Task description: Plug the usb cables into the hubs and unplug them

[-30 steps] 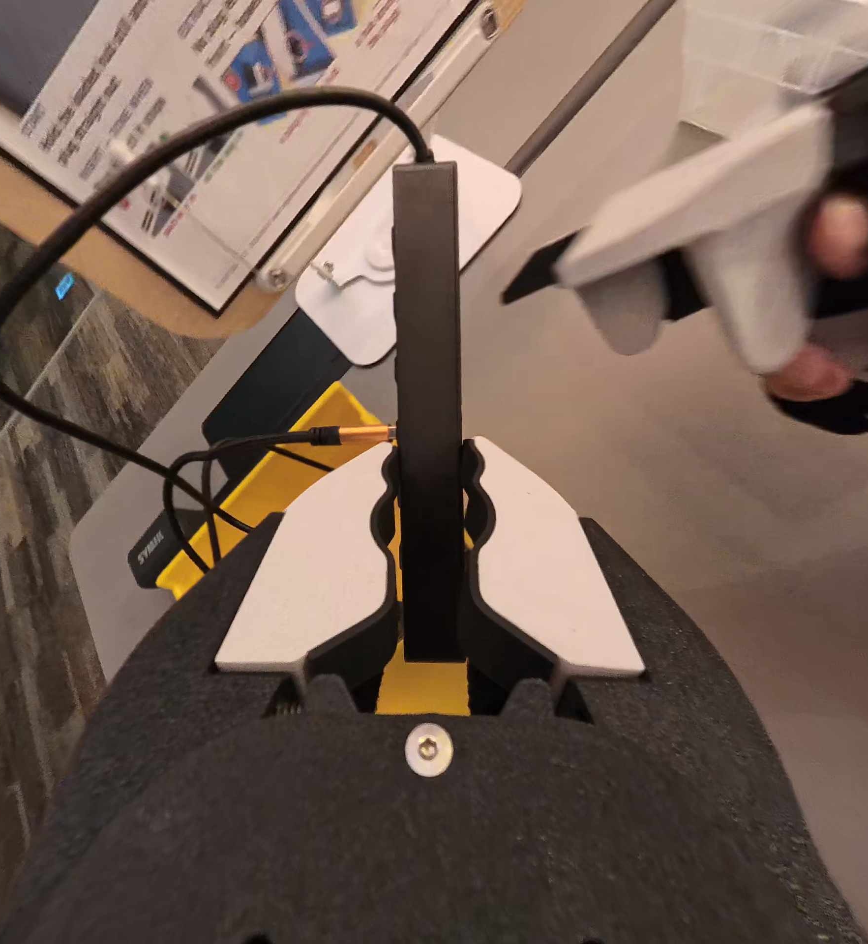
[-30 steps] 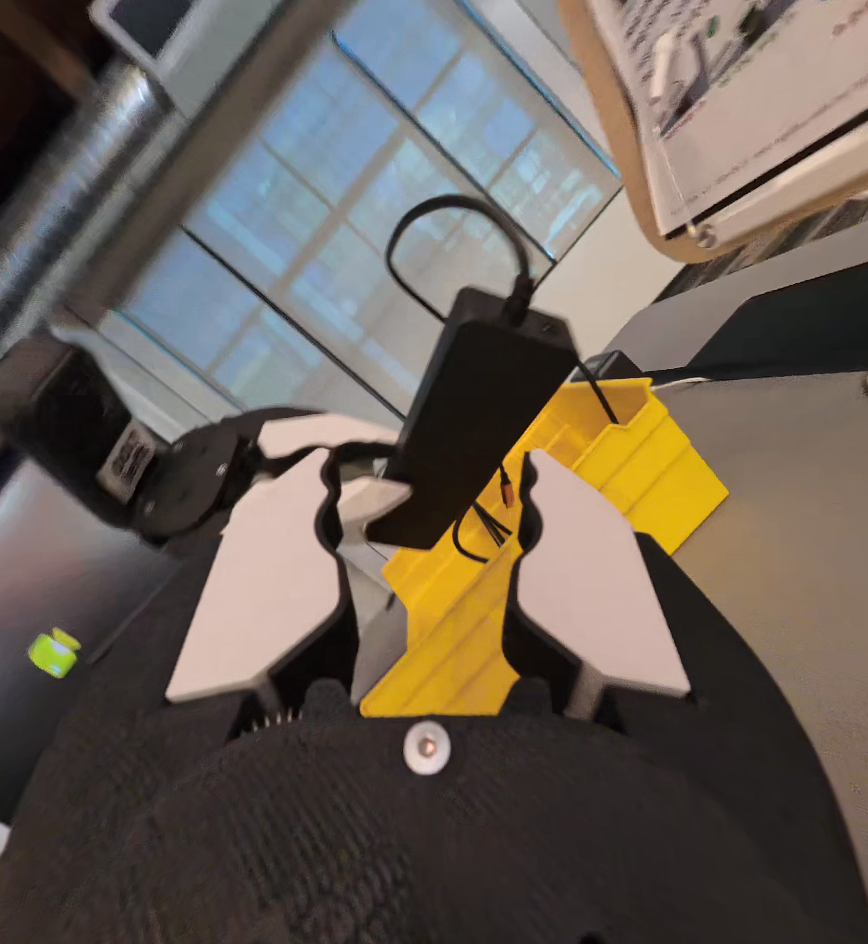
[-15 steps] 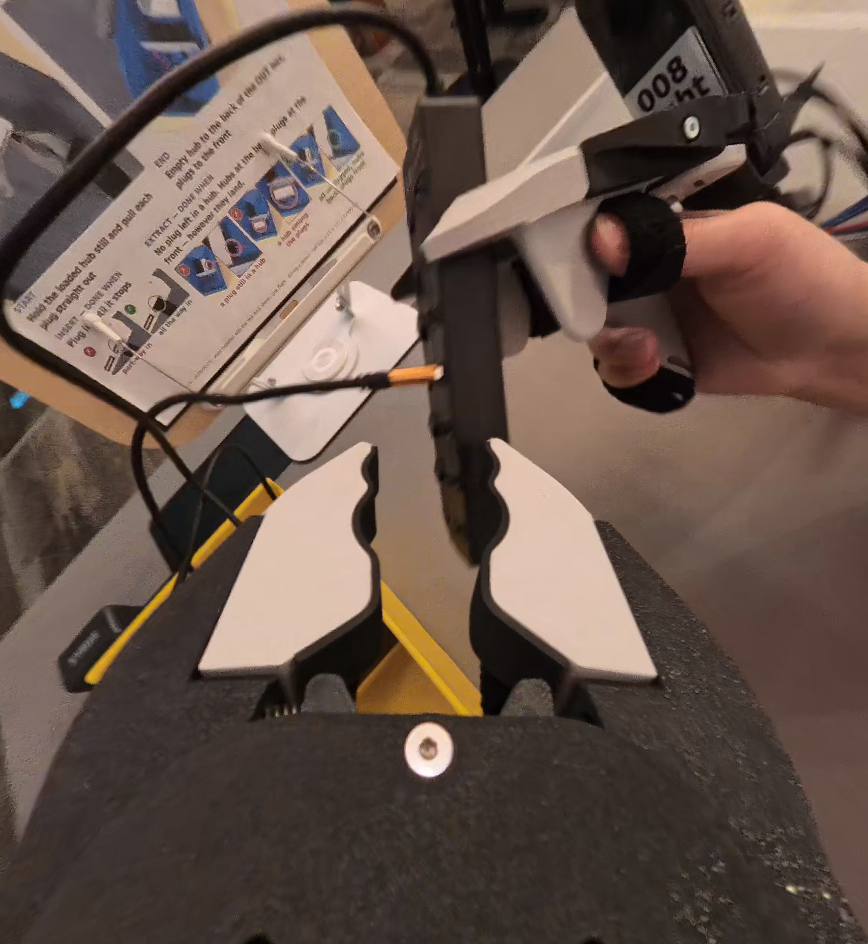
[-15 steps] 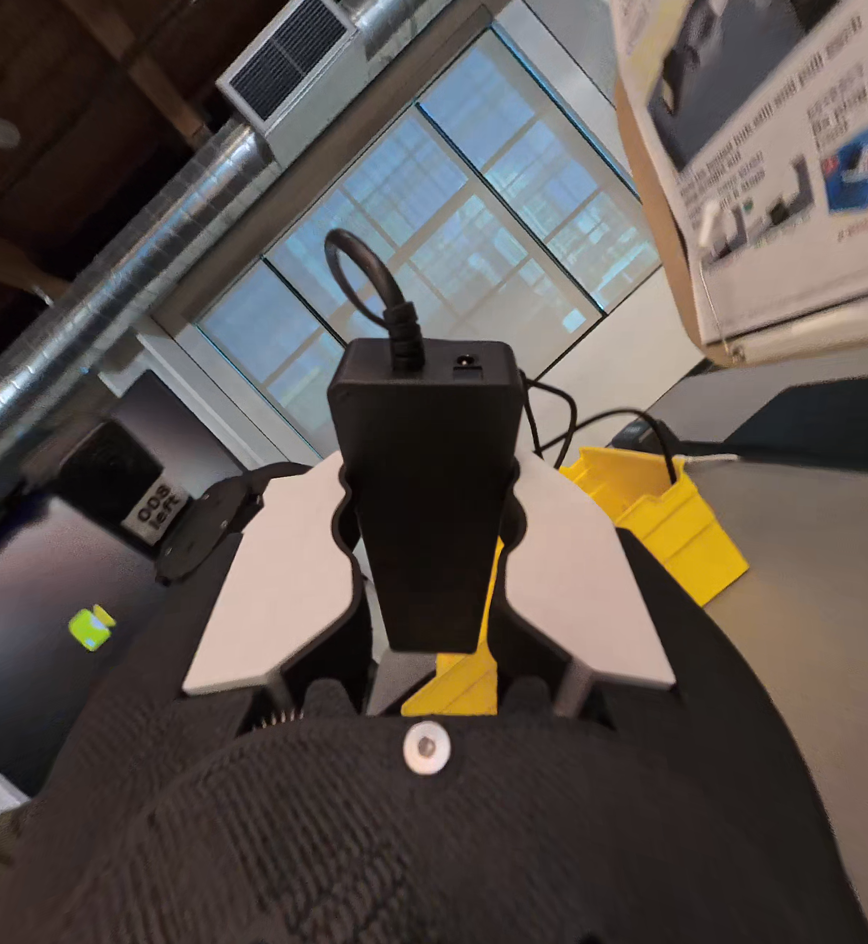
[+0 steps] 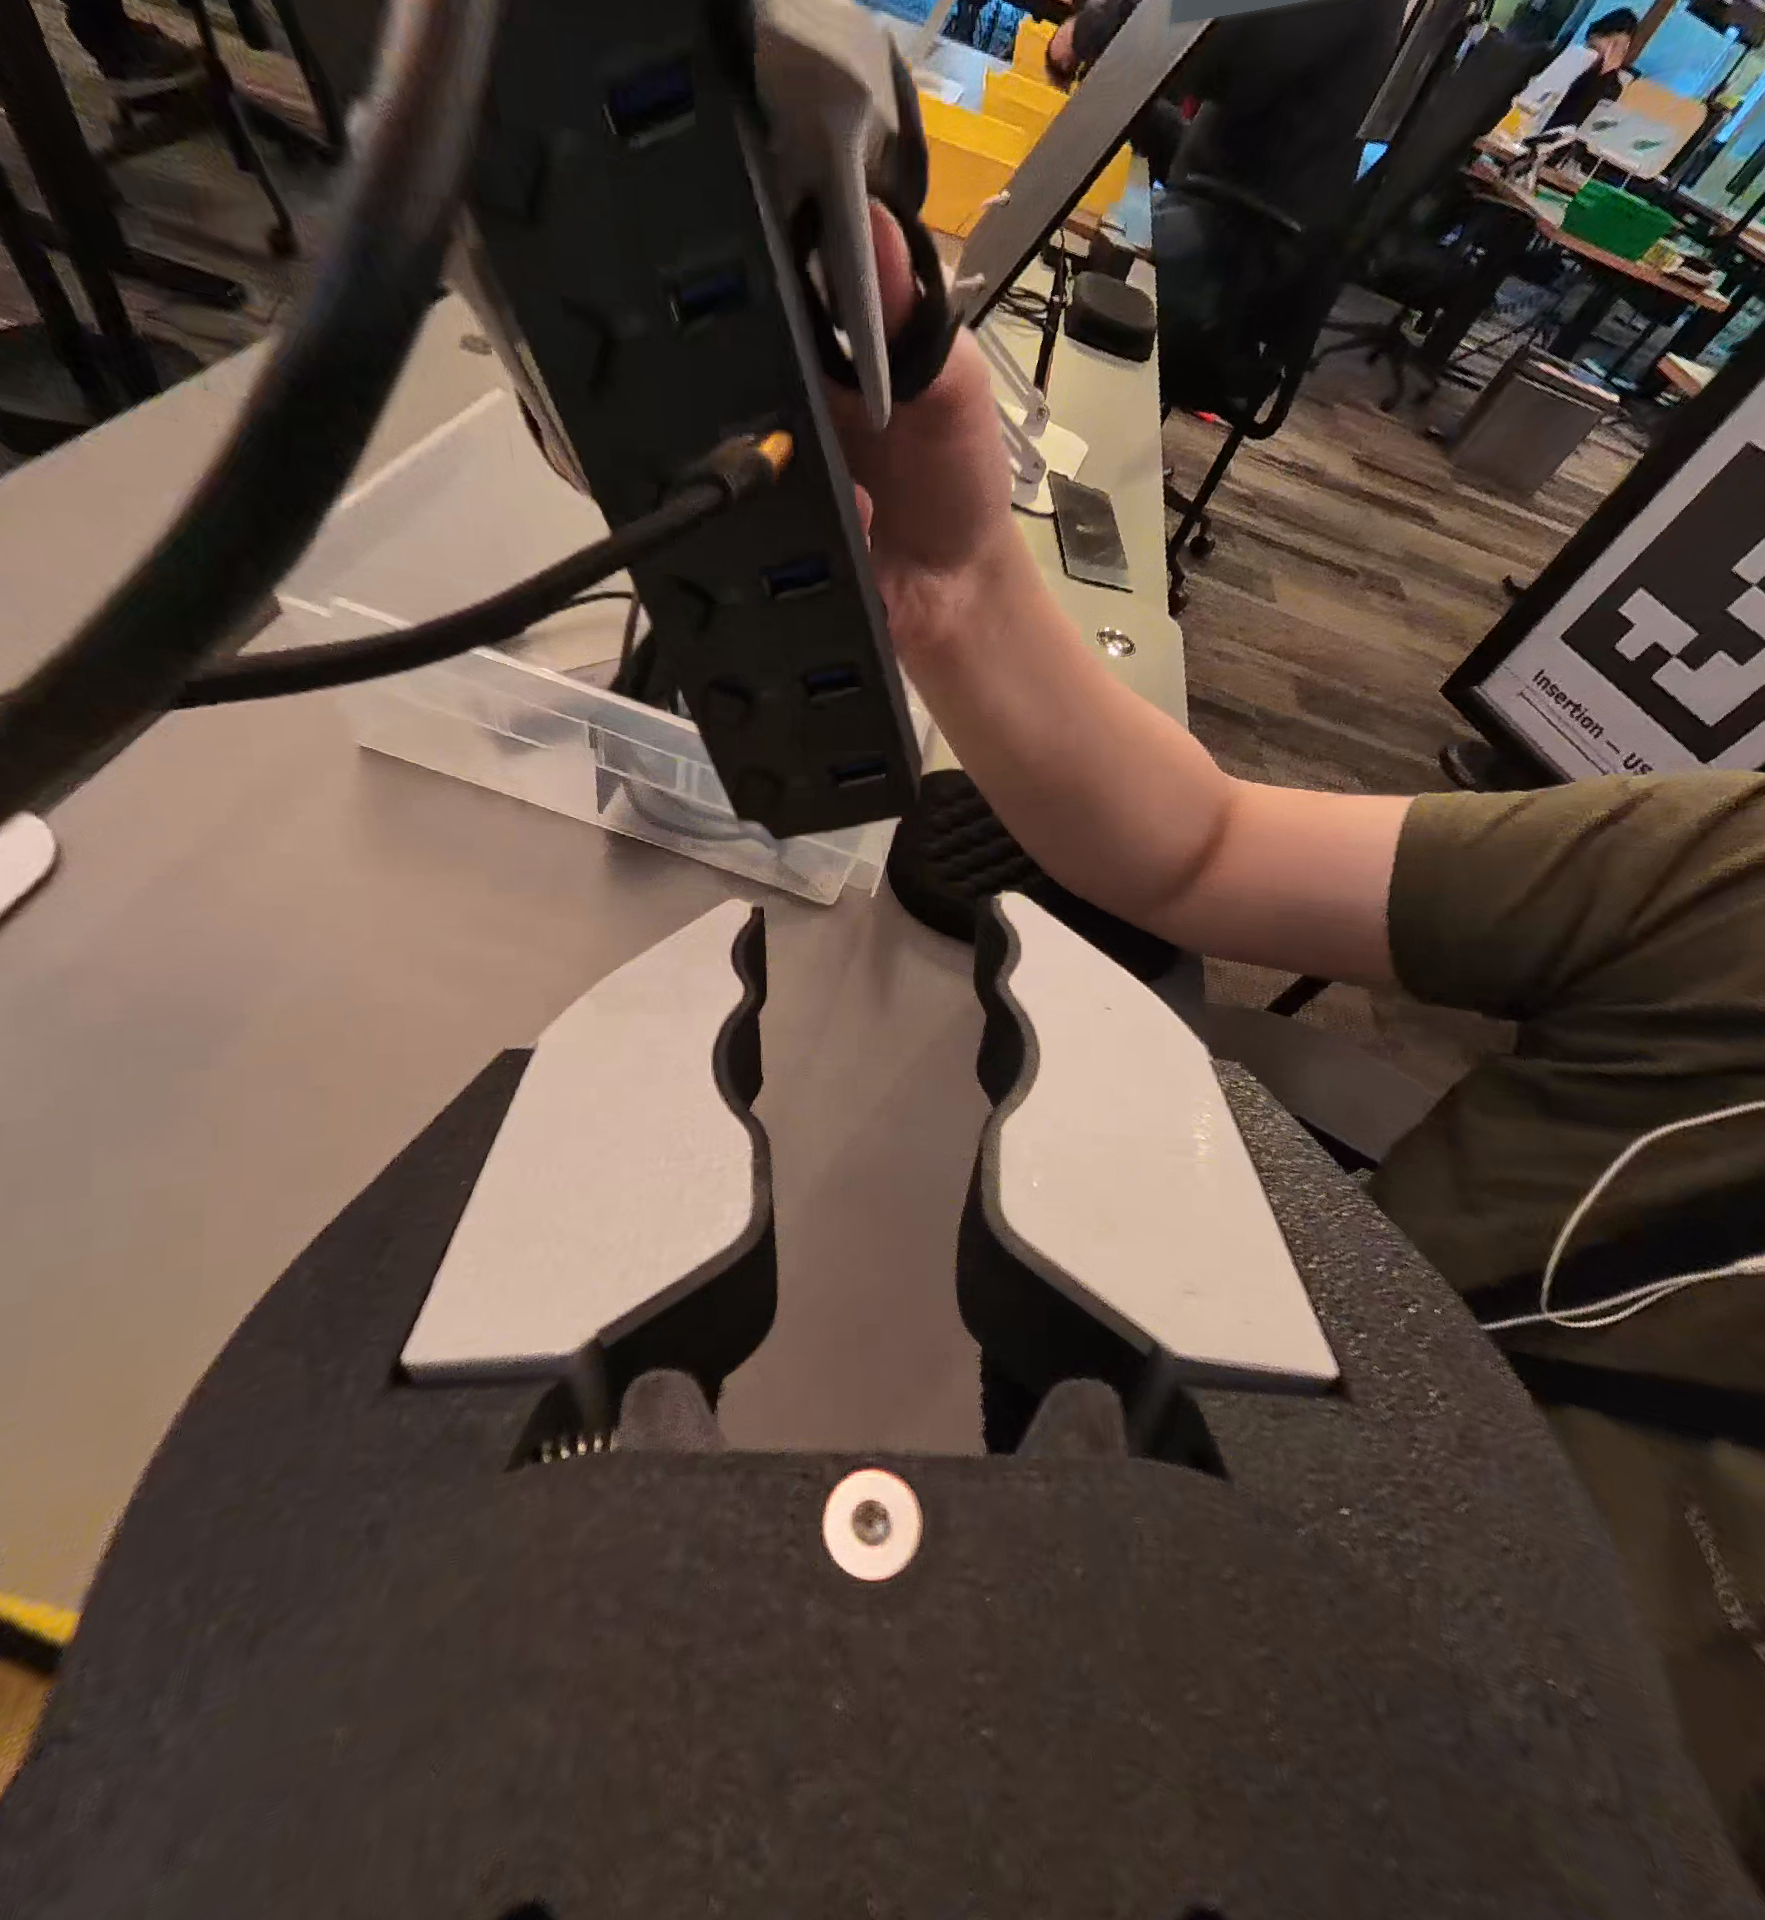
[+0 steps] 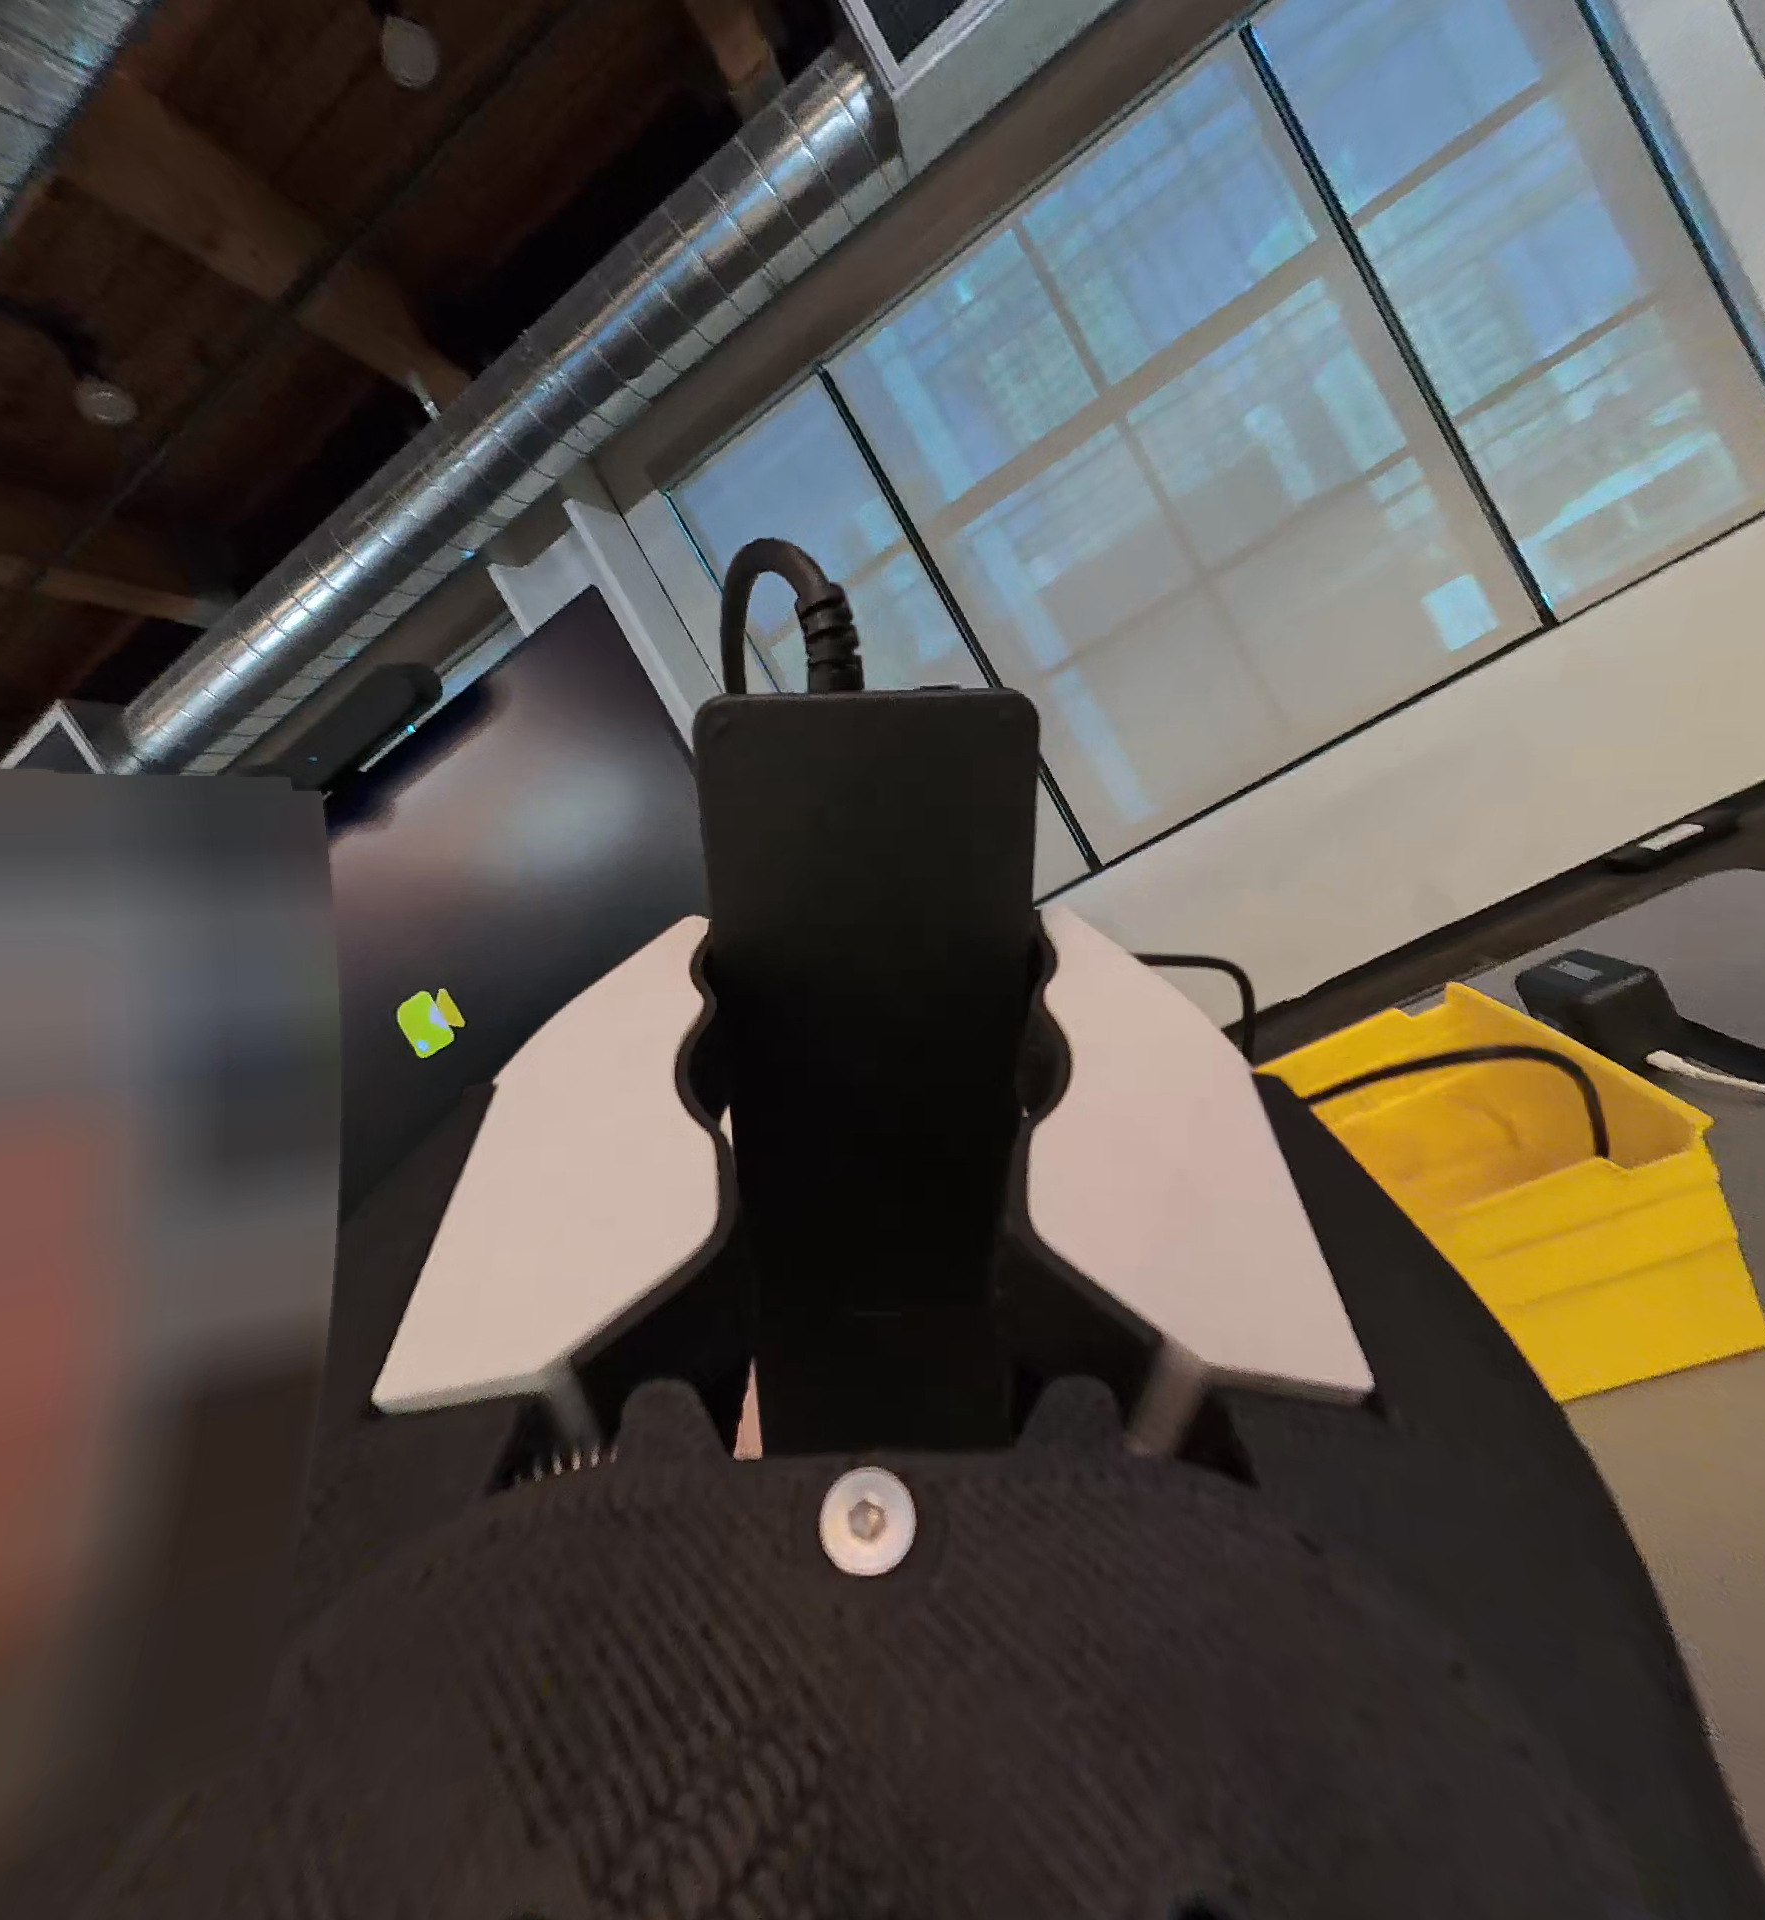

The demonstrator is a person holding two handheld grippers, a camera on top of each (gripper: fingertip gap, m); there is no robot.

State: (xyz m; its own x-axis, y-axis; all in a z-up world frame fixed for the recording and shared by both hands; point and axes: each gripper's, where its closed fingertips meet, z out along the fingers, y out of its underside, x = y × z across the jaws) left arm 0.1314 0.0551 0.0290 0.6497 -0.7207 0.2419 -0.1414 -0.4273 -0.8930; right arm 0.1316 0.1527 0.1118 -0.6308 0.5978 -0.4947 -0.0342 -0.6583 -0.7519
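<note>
My right gripper (image 6: 873, 997) is shut on a black USB hub (image 6: 867, 935) and holds it upright in the air, both pads pressed on its sides. In the left wrist view the same hub (image 5: 743, 468) hangs ahead and above, its face with several blue ports turned to me. A black cable with an orange-tipped plug (image 5: 753, 457) sits in one of its middle ports. My left gripper (image 5: 867, 997) is open and empty, just below the hub's lower end, above the grey table (image 5: 182, 987).
A clear plastic tray (image 5: 587, 748) lies on the table behind the hub. A yellow bin (image 6: 1543, 1174) with a black cable in it stands at the right. A person's forearm (image 5: 1065, 748) reaches across. A framed marker sign (image 5: 1688, 613) stands at the right. My right fingertips sit around 12 cm from my left ones.
My left gripper opened, let go of the hub and drew back below it. My right gripper closed on the hub, took it over and lifted it.
</note>
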